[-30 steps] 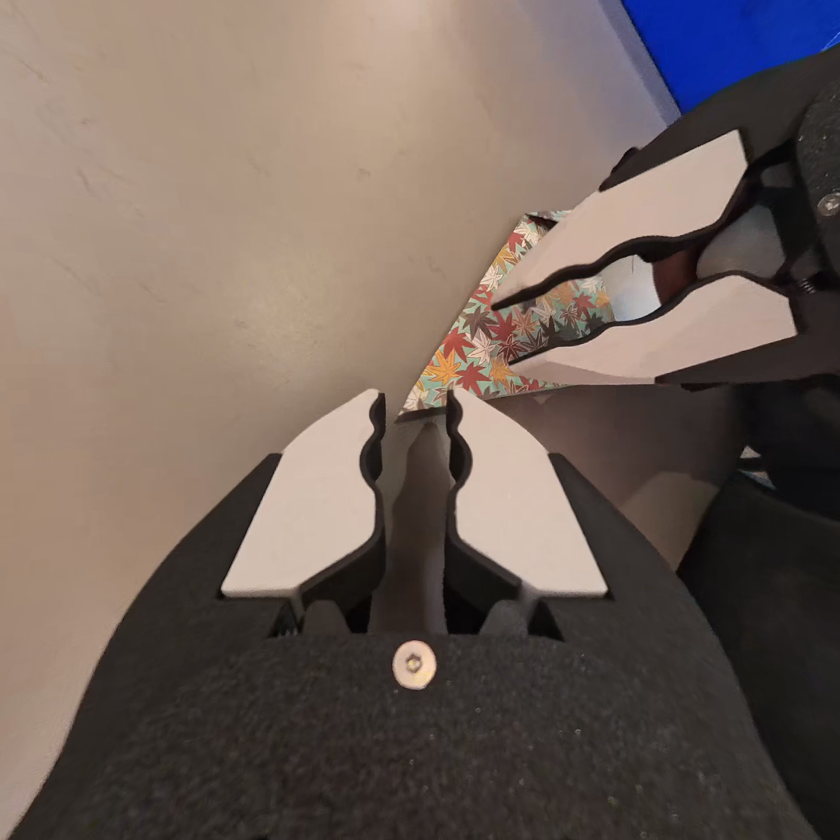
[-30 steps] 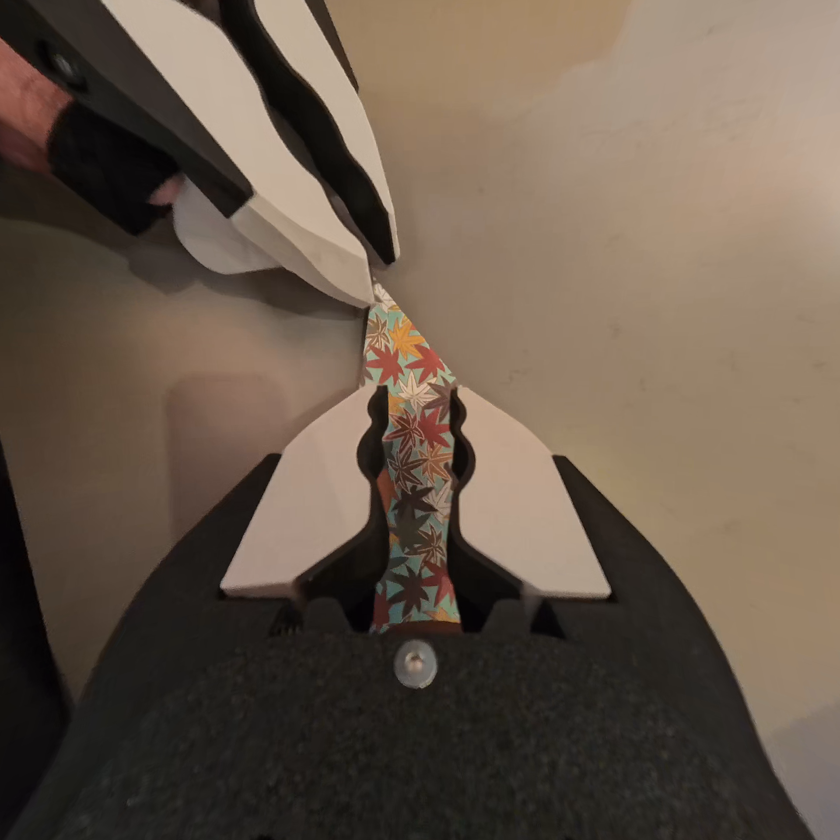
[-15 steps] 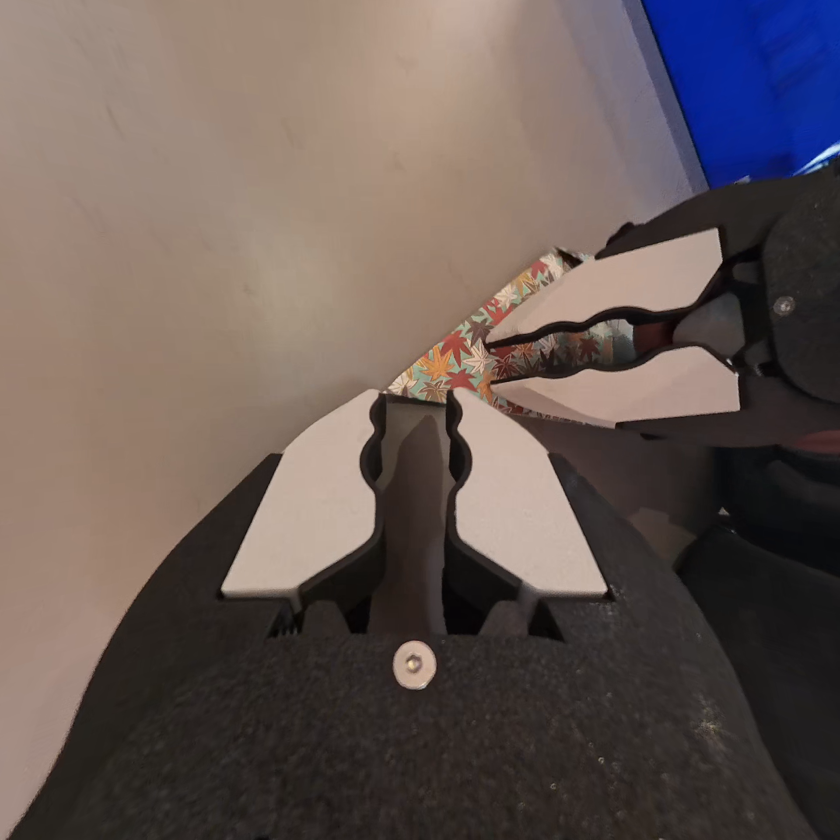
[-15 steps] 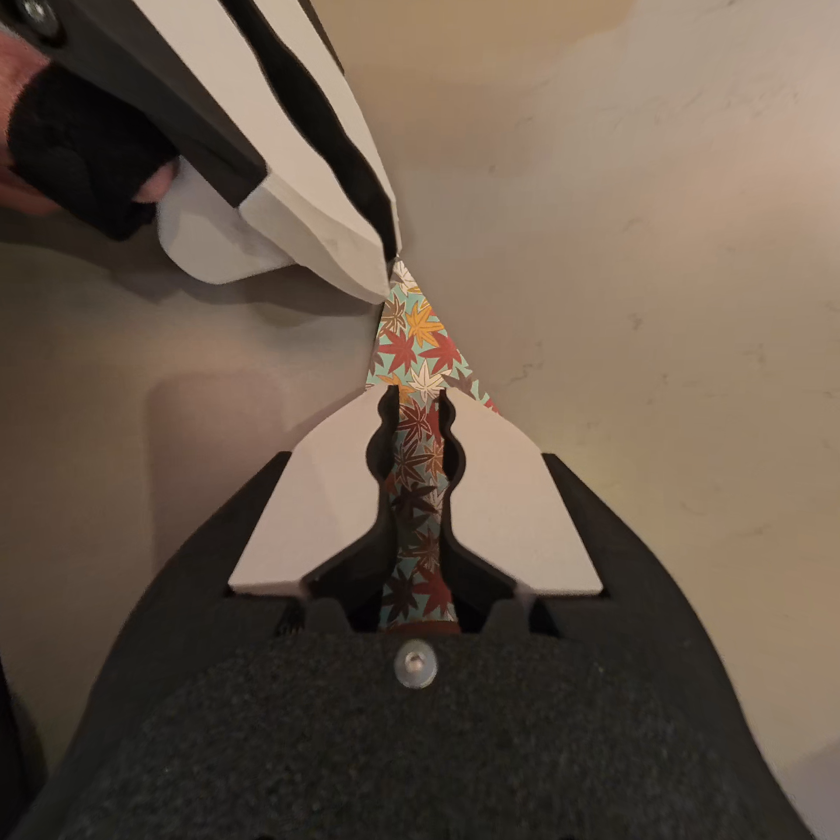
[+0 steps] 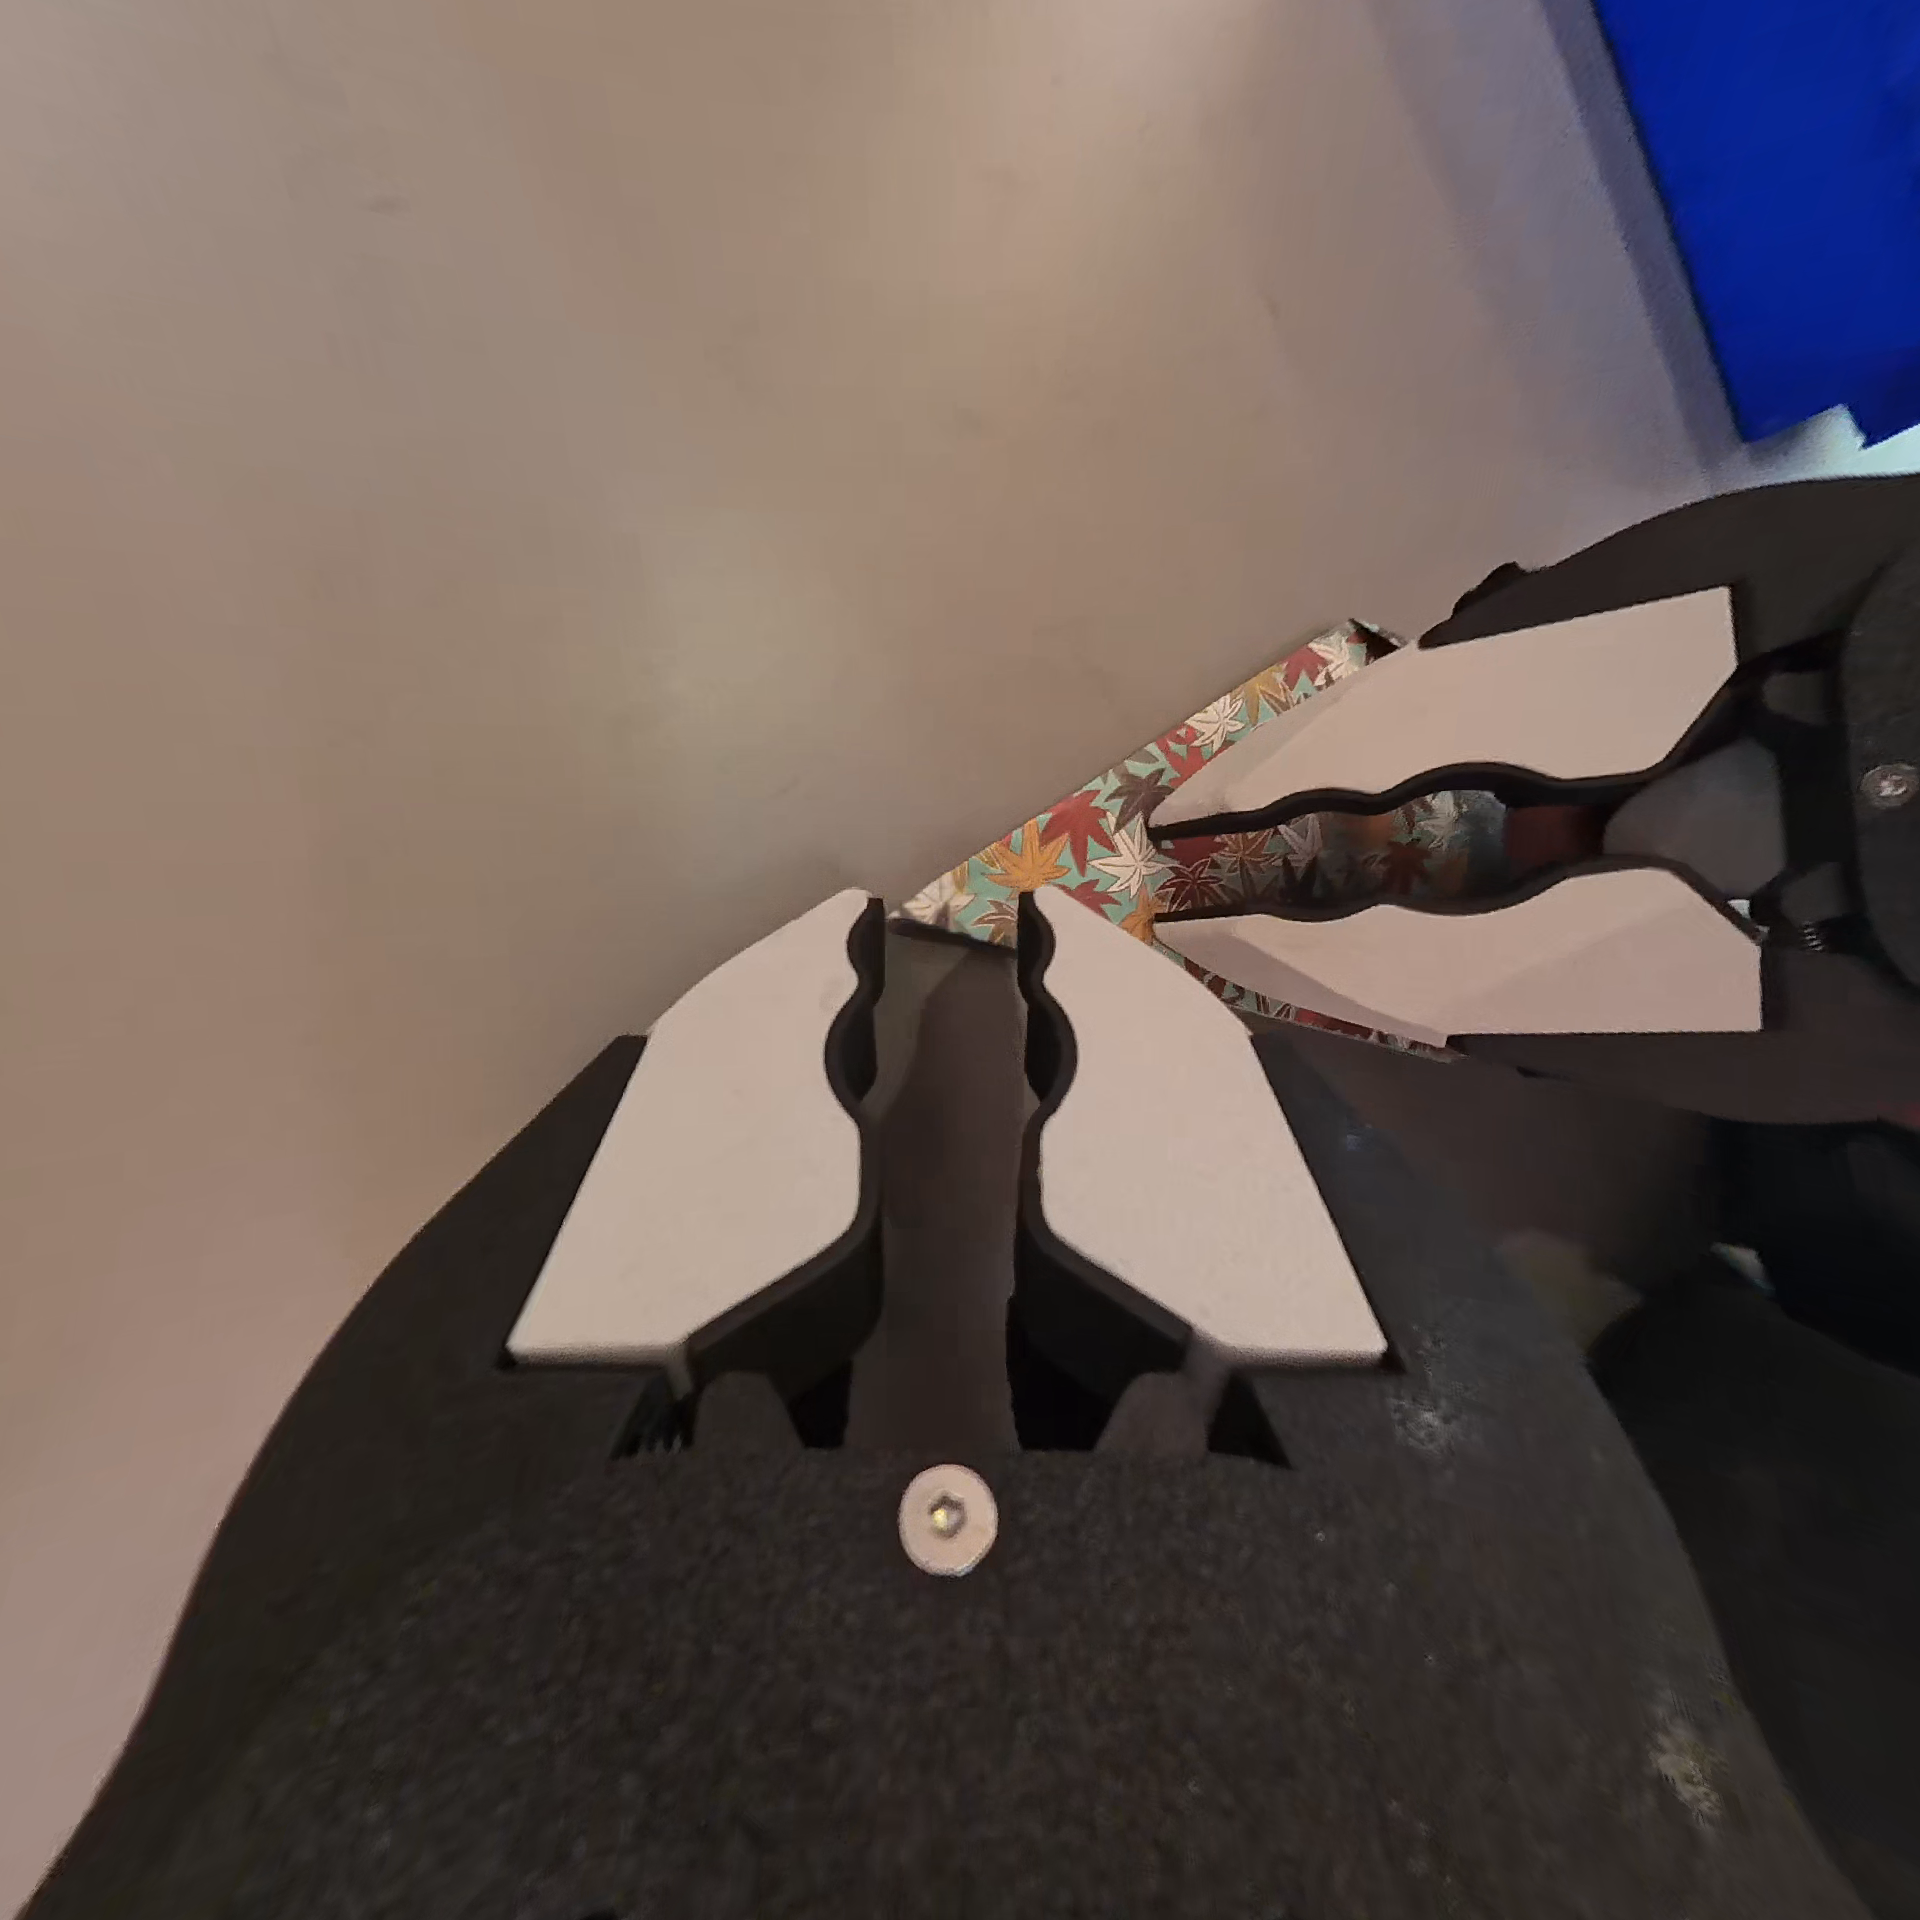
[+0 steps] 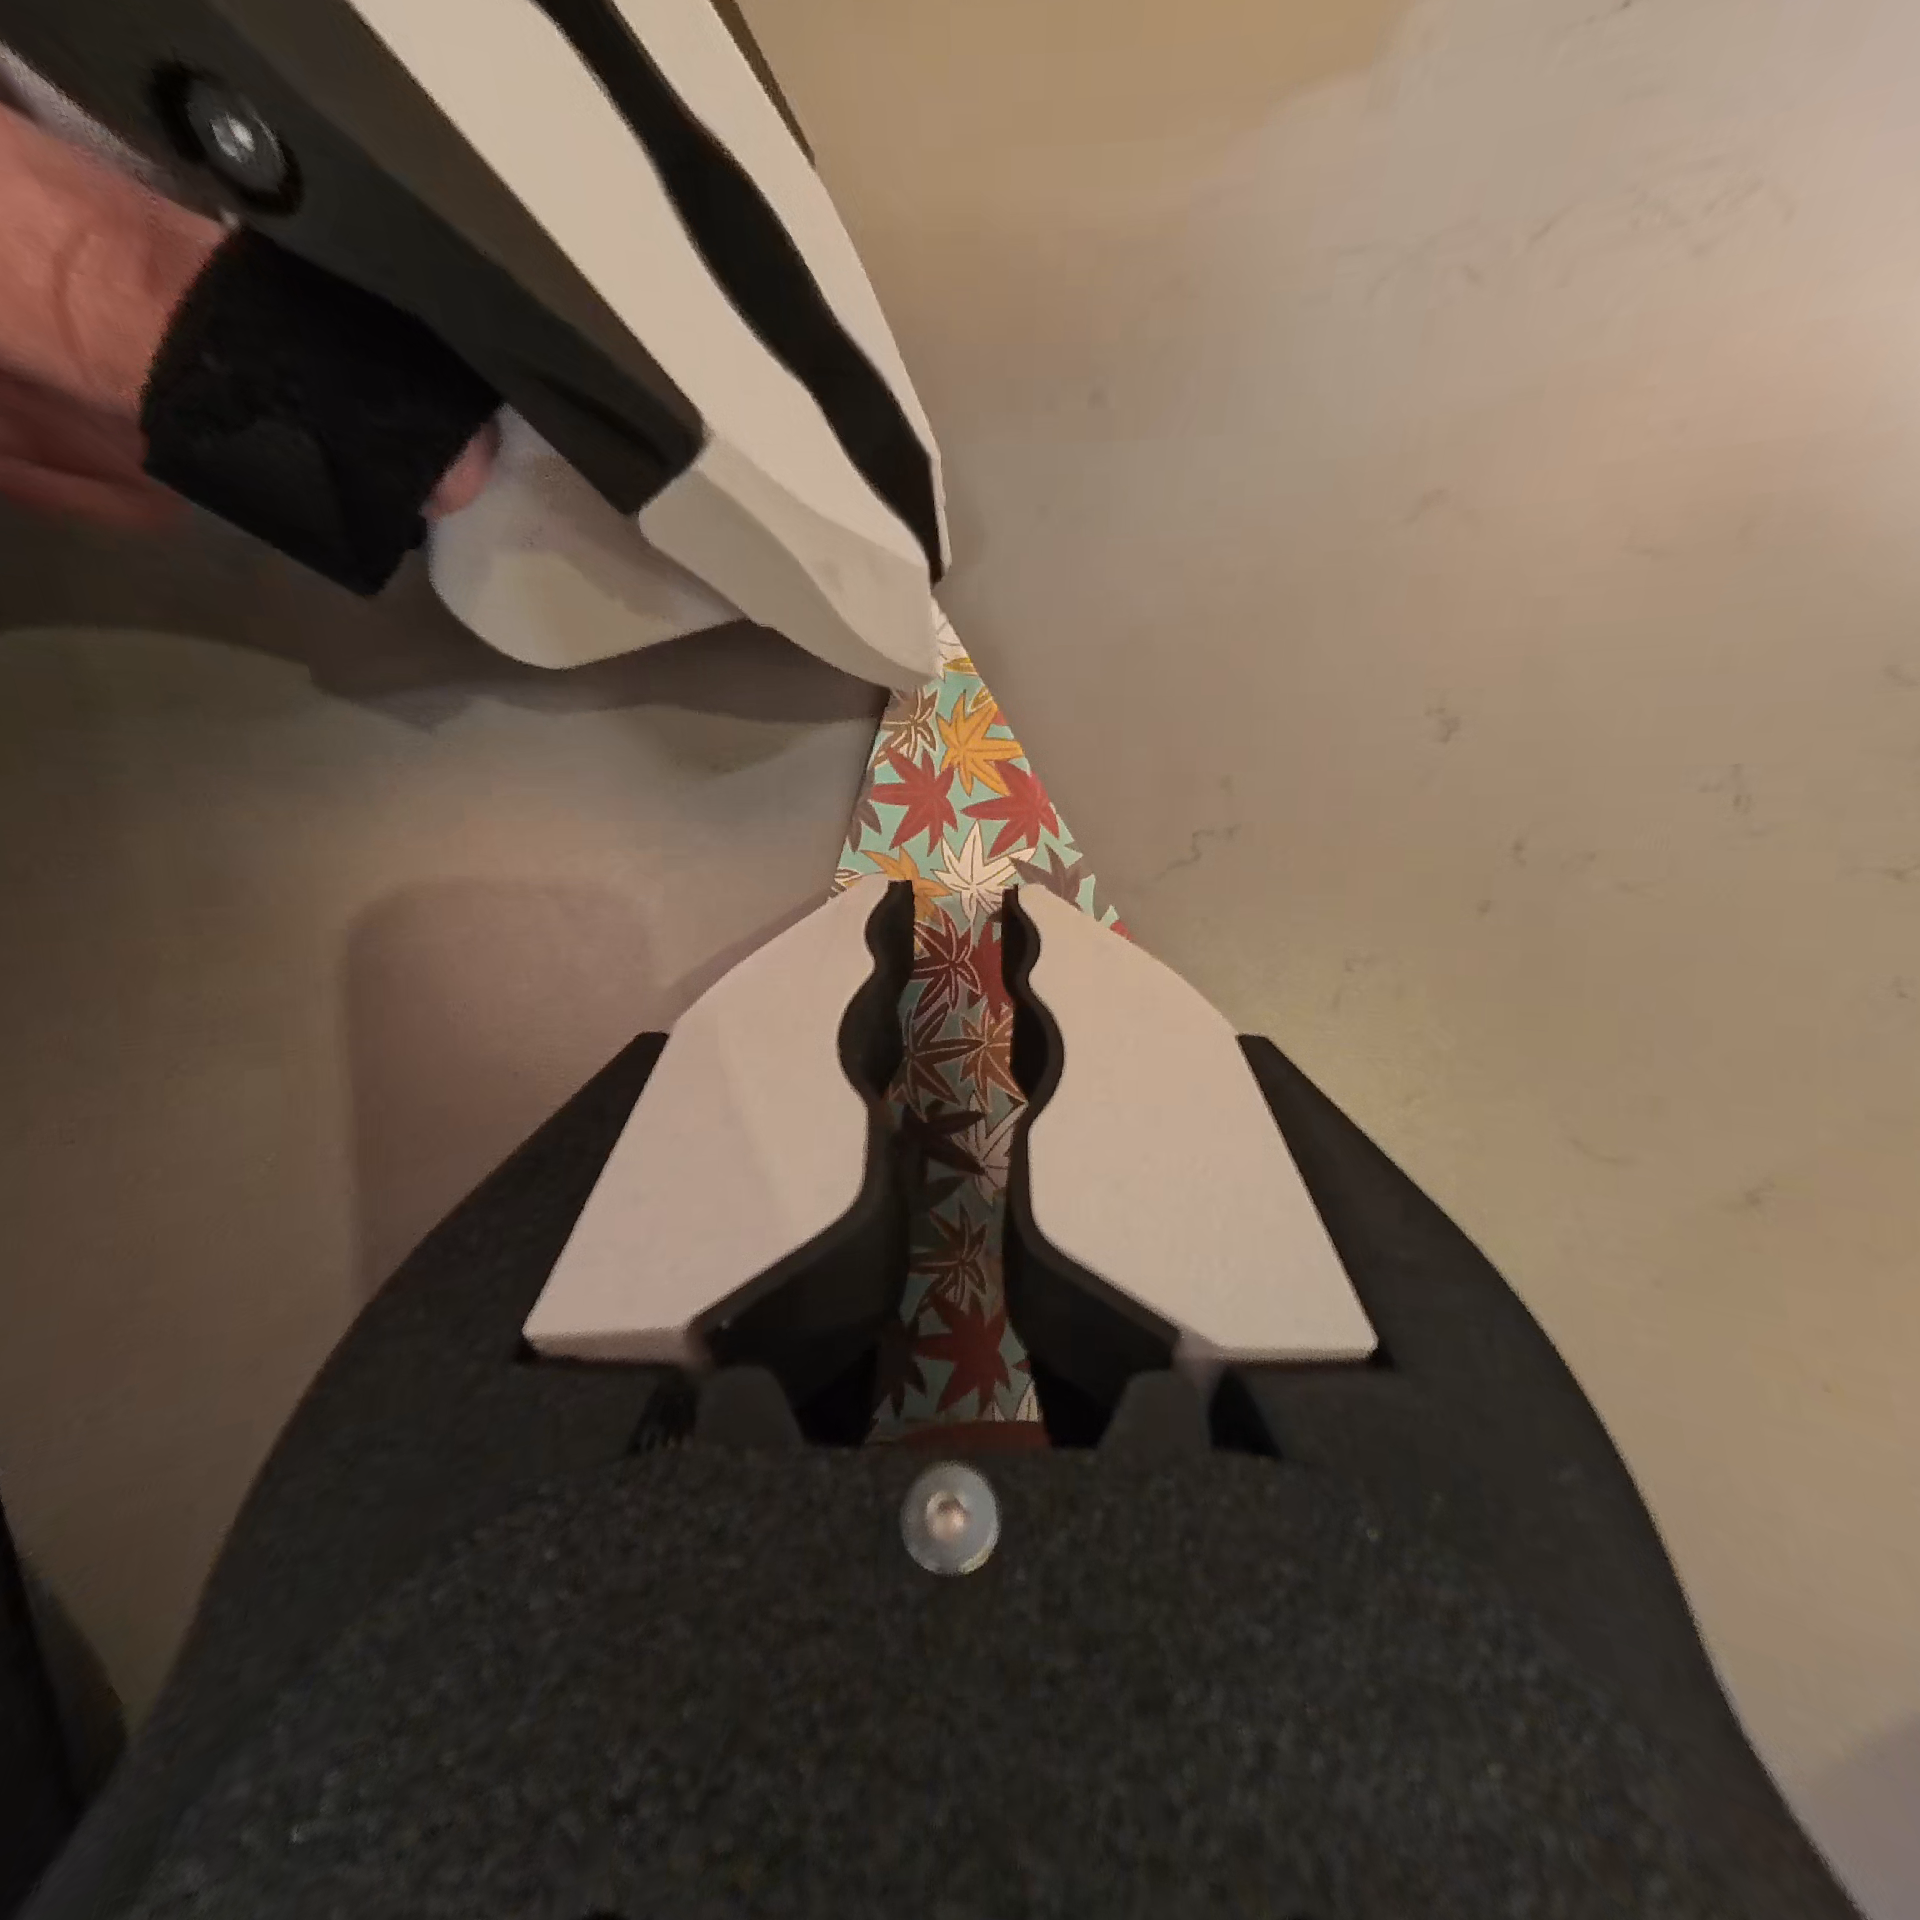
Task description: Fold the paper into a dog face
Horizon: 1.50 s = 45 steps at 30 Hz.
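The paper (image 5: 1081,842) is teal with red, orange and white maple leaves and lies flat on the beige table as a pointed, folded shape. In the right wrist view the paper (image 6: 961,790) narrows to a tip under the other gripper. My left gripper (image 5: 945,904) has its jaws a little apart and empty, with its tips at the paper's pointed corner; it also shows in the right wrist view (image 6: 930,613). My right gripper (image 6: 958,891) lies over the paper with its jaws nearly closed, and the paper shows through the thin slit. It also shows in the left wrist view (image 5: 1155,873), to the right of my left gripper.
The beige tabletop (image 5: 520,520) is bare to the left and beyond the paper. A blue surface (image 5: 1787,187) lies past the table edge at the upper right. A person's hand (image 6: 73,312) in a black strap holds the left gripper. The grippers' ends are close to 5 centimeters from one another.
My right gripper's jaws have narrowed over the paper, and the paper lies flatter. The left gripper's opening is unchanged, and its tips stay at the corner.
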Available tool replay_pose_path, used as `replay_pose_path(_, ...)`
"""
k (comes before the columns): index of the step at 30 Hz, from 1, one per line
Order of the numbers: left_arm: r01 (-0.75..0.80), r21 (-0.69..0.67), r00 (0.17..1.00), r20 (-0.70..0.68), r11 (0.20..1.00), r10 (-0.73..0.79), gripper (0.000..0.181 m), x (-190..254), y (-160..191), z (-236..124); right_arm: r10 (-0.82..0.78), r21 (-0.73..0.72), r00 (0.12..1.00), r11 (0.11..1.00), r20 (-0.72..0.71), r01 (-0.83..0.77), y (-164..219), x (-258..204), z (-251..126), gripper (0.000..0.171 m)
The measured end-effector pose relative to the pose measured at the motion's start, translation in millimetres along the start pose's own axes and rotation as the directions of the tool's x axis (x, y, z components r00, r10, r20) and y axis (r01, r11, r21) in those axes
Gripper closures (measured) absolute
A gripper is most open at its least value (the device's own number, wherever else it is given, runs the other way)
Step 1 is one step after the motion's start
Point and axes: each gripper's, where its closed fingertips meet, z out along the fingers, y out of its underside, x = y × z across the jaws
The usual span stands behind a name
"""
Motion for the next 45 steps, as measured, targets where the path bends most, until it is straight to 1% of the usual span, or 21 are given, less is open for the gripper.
replay_pose_path(4, -0.018, -0.007, 0.999, 0.049, 1.0, 0.018, 0.158, -3.5, -0.7, 0.0, 0.001, 0.002, 1.0, 1.0, 0.0, -0.001, -0.1, -0.1, 0.0, 0.155)
replay_pose_path(6, -0.01, 0.0, 0.999, 0.052, 1.0, 0.01, 0.16, -5.0, -1.1, 0.1, 0.002, 0.004, 1.0, 1.0, 0.0, -0.002, -0.1, 0.0, 0.1, 0.155)
replay_pose_path(7, -0.004, 0.0, 0.999, 0.048, 1.0, 0.004, 0.162, -5.5, -0.8, 0.5, 0.002, 0.004, 1.0, 1.0, 0.001, -0.002, -0.1, -0.1, 0.1, 0.155)
replay_pose_path(10, 0.008, -0.002, 0.999, 0.048, 1.0, -0.008, 0.179, -7.7, 1.0, 1.3, 0.004, 0.004, 1.0, 1.0, -0.001, -0.004, -0.2, -0.1, 0.1, 0.155)
replay_pose_path(12, 0.015, 0.001, 0.999, 0.035, 1.0, -0.015, 0.181, -6.4, 1.4, 0.9, 0.005, 0.003, 1.0, 1.0, -0.011, -0.005, -0.2, 1.3, 0.3, 0.158)
replay_pose_path(26, -0.002, 0.026, 1.0, -0.012, 1.0, 0.003, 0.181, 6.4, -2.4, -3.7, 0.01, 0.007, 1.0, 1.0, -0.012, -0.01, -0.1, 1.4, 0.5, 0.159)
replay_pose_path(34, -0.067, 0.062, 0.994, -0.085, 0.996, 0.072, 0.181, 33.6, -9.1, -8.1, 0.019, 0.012, 1.0, 1.0, -0.002, -0.019, -0.1, 0.9, 0.5, 0.158)
replay_pose_path(40, -0.14, 0.037, 0.973, -0.18, 0.99, 0.144, 0.181, 61.8, 1.7, -3.5, 0.014, 0.019, 1.0, 1.0, 0.002, -0.014, -0.1, 0.4, 0.3, 0.157)
replay_pose_path(45, -0.178, 0.015, 0.965, -0.193, 0.984, 0.177, 0.181, 60.6, 10.5, -6.0, 0.022, 0.02, 1.0, 1.0, 0.022, -0.022, -0.2, -0.4, 0.1, 0.155)
